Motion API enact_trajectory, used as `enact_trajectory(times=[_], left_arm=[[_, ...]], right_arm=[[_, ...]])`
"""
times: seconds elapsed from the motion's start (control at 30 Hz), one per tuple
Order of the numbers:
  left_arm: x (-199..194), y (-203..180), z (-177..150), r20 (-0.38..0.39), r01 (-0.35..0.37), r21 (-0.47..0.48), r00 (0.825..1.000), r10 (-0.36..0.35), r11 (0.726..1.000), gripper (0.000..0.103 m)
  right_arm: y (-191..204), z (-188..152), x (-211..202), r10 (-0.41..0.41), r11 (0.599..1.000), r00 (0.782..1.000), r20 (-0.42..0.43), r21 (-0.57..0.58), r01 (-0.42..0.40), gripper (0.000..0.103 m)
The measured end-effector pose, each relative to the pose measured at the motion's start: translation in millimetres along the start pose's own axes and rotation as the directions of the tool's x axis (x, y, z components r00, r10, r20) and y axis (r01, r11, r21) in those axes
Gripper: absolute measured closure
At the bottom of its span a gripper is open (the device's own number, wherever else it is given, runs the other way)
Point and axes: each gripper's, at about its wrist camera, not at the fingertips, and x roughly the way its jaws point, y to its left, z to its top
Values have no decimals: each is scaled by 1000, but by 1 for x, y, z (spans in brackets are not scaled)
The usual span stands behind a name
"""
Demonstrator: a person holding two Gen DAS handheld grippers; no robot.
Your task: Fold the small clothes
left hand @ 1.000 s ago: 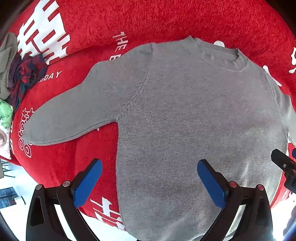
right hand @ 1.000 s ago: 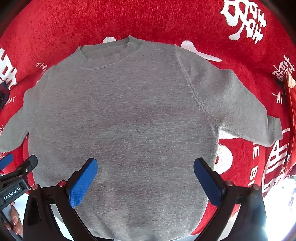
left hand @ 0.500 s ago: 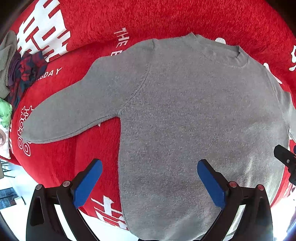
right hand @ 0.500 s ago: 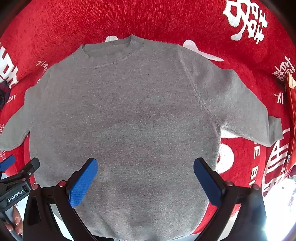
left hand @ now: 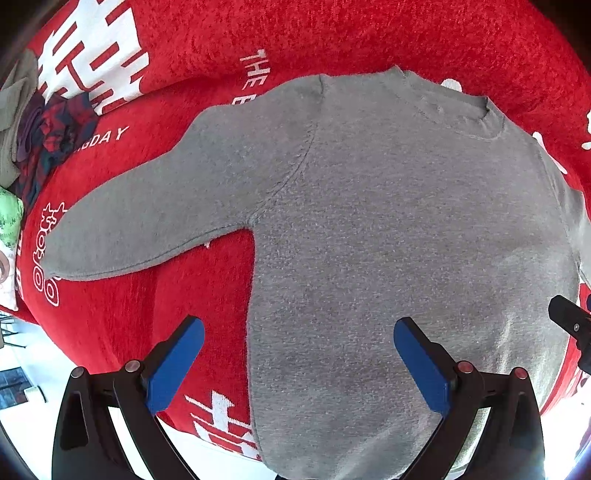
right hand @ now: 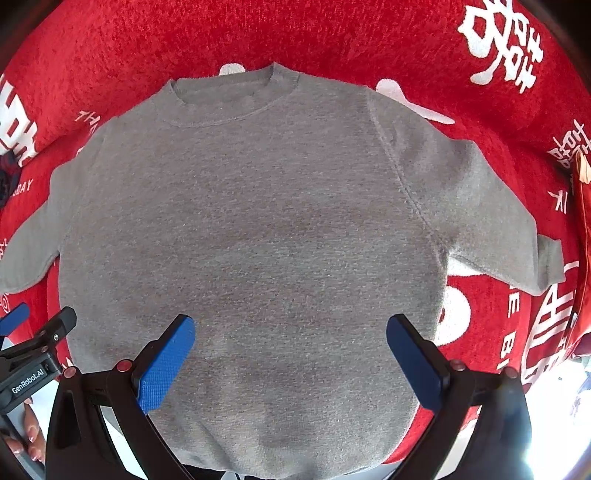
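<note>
A small grey sweater [right hand: 251, 240] lay flat and face up on the red blanket [right hand: 332, 33] covering the surface, collar far, hem near, both sleeves spread out to the sides. Folding seemed not yet begun. The left gripper [left hand: 295, 363] and right gripper [right hand: 290, 362] hovered over the near hem, jaws wide and holding nothing. The next move likely called for pinching a sleeve [left hand: 140, 221] or side edge and carrying it across the body. A heap of other clothes [left hand: 40, 136] sat at the far left, well apart; nothing lay in the way of a fold.
</note>
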Motion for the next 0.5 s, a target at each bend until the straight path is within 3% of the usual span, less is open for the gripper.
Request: enact_trajectory(times=[0.5], left_arm=[[5, 17, -1, -1, 25, -34, 1000, -25, 999, 0]], right_arm=[[17, -4, 4, -9, 999, 1000, -17, -44, 9, 0]])
